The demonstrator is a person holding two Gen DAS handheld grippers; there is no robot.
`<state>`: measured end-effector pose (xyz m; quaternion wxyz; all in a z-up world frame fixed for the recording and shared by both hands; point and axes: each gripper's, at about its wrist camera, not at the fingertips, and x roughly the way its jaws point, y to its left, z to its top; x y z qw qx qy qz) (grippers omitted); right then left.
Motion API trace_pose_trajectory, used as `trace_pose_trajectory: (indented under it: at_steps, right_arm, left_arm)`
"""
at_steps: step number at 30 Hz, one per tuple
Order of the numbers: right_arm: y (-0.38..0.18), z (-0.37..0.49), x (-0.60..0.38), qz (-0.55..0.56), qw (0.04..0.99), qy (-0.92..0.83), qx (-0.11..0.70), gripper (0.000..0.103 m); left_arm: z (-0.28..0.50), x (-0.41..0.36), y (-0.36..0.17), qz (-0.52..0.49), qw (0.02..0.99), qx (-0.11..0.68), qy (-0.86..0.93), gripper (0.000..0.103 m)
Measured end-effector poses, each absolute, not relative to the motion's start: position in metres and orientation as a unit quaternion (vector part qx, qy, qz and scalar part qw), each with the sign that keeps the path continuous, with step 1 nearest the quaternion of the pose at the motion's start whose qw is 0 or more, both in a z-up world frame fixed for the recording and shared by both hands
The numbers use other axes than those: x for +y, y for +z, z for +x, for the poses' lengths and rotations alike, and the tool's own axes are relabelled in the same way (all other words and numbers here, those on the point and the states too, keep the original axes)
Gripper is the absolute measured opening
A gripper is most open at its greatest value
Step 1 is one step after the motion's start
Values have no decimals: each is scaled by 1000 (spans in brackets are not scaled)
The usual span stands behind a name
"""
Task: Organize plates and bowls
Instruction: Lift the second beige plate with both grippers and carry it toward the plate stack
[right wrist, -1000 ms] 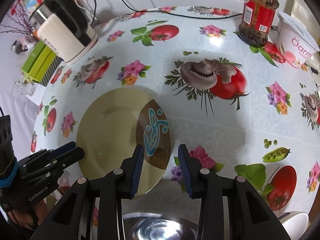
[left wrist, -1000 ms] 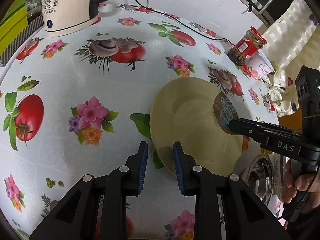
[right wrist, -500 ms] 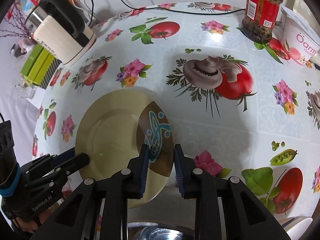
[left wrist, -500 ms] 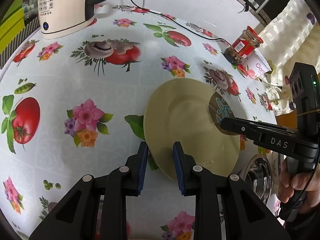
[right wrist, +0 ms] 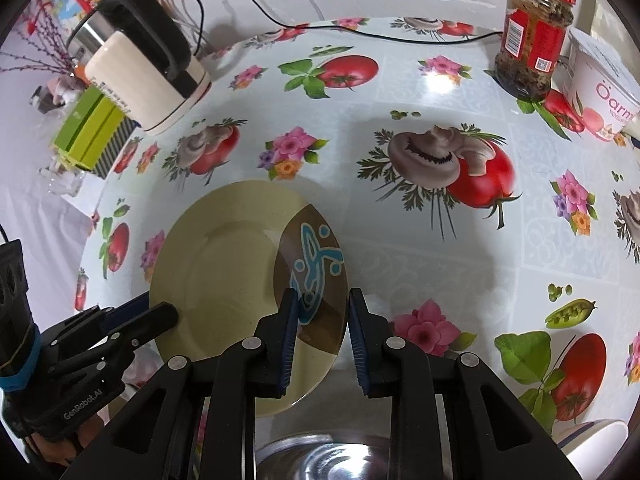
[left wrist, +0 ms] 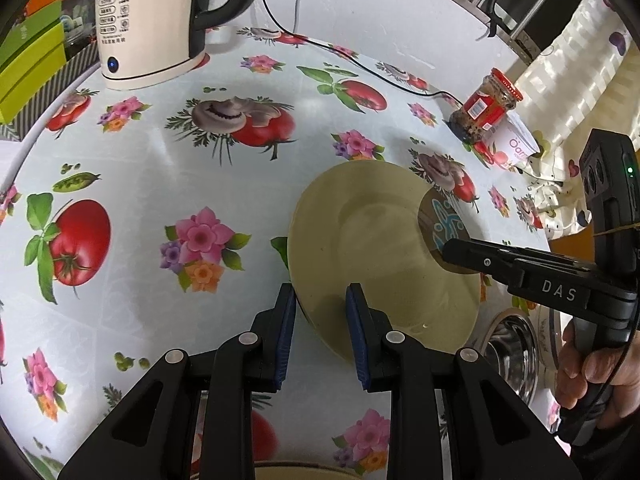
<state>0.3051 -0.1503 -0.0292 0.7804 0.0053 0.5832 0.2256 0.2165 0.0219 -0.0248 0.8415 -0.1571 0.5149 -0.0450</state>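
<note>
Plate, olive-yellow with a brown patch and blue motif at one edge, sits over the flowered table, between the two claws; it looks tilted, near edge raised, though I cannot tell whether the far edge touches the cloth.

Left claw: its blue pads straddle the plain rim of the plate, one pad outside the edge, one over the face; a gap shows on the inner side, so whether it truly presses is not clear from either view. Right claw: jaws drawn in around the patterned rim; left pad lies on the brown patch, right pad just beyond the edge; contact on both sides cannot be confirmed.

Steel bowl lies at the near edge of the table, close below the plate (only its rim and a bit of basin show); a white cup beside it. Kettle, red-lidded jar and yoghurt tub stand well apart at the far side.

Step in hand, as I judge it: taking hold of the plate at opposite rims with both claws, ahead of carrying it to a stack. Next move calls for a firm pinch on both rims, then an even lift, both hands rising together so the plate does not slip or tip; route must clear the bowl.
</note>
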Motion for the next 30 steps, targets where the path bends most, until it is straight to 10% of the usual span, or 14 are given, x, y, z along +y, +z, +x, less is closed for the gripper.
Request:
trace_pose_trajectory:
  at_steps: [30]
  right_arm:
    - [8, 239, -117, -13, 783, 272, 560, 24]
  left_arm:
    - [143, 52, 13, -167, 858, 485, -5, 27]
